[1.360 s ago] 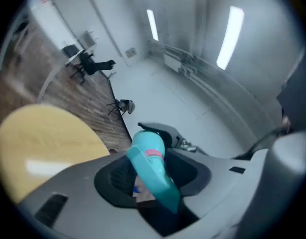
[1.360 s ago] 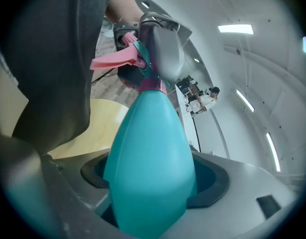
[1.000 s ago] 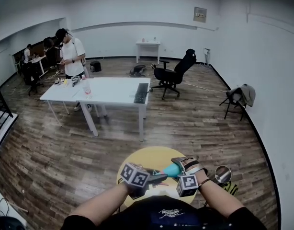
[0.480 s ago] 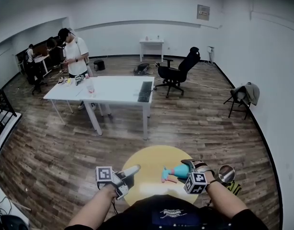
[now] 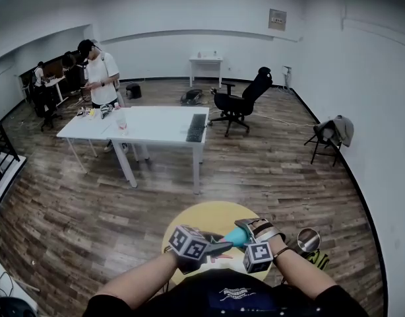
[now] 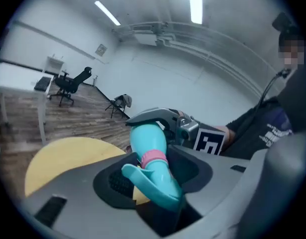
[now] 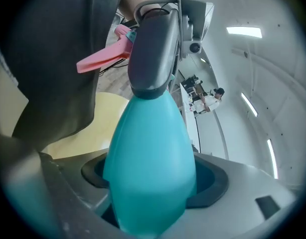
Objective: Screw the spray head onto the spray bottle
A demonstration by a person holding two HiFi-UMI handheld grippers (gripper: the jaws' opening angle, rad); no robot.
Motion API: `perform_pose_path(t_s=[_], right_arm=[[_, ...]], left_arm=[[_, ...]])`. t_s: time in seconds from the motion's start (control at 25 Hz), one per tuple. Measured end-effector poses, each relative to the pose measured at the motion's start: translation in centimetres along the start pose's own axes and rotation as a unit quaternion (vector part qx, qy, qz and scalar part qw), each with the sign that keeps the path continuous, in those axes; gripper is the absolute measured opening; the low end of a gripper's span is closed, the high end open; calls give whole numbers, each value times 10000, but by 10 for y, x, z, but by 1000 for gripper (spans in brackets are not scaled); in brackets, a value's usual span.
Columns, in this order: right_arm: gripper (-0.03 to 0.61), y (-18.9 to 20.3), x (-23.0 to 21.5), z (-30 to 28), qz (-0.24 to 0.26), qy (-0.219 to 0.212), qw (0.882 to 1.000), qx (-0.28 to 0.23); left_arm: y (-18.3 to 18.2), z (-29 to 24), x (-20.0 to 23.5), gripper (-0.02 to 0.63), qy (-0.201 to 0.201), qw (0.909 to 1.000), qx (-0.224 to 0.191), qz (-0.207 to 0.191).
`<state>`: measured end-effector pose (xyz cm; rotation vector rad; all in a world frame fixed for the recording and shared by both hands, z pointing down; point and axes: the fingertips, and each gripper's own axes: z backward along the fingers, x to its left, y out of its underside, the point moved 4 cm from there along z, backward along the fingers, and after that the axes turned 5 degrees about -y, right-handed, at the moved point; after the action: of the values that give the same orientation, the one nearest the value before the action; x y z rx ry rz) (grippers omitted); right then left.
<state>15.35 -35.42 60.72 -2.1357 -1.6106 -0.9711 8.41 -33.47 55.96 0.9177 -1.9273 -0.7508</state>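
Observation:
A teal spray bottle [image 5: 237,235] hangs over the round yellow table [image 5: 199,218] in the head view. My right gripper [image 5: 247,230] is shut on its wide body [image 7: 150,158]. The spray head [image 6: 155,180], teal with a pink collar [image 6: 154,157], sits on the bottle's neck. My left gripper [image 5: 222,245] is shut on that head, its jaws having just closed around it. In the right gripper view a dark left jaw covers the neck and a pink trigger [image 7: 104,58] sticks out to the left.
A long white table [image 5: 156,125] with a keyboard stands mid-room, with people [image 5: 98,71] behind it at the left. A black office chair [image 5: 241,101] and a folding chair [image 5: 329,137] with a jacket stand to the right. A round metal object [image 5: 307,240] lies by my right wrist.
Half a second ago my left gripper was out to the left, open and off the bottle. It has come back right and closed on the spray head. The right gripper kept its hold.

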Motion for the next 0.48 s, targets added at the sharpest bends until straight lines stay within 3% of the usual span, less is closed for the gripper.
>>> perform_pose_path(t_s=[0.08,0.12,0.2,0.28,0.32,0.36,0.44,0.48], right_arm=[[420,0,1,0,-17,-30,10000,-22],[420,-3,2,1,-133,-121,9998,-115],[420,-11,1,6,-552,-345,9970,-423],[419,-16,-1,8,-919,-489,9925,-648],[419,-14,-1,7,-1102,-523,9900,-709],[419,-10,0,7,-1278,-523,9878,-726],[417,5,4,7,-1469,-432,9865,-581],[417,12,6,6,-1469,-365,9874,-457]], left_arm=[[-2,-2,-7,223,-137,9985,206,-492],[-3,-3,-8,232,-146,9984,223,-491],[-7,1,-2,236,21,9999,-84,122],[-14,16,6,241,360,9908,-742,1074],[-15,27,10,272,587,9783,-1147,1623],[-15,41,15,320,826,9588,-1568,2222],[-7,68,31,347,1154,9079,-2255,3338],[2,79,41,352,1170,8898,-2435,3677]])
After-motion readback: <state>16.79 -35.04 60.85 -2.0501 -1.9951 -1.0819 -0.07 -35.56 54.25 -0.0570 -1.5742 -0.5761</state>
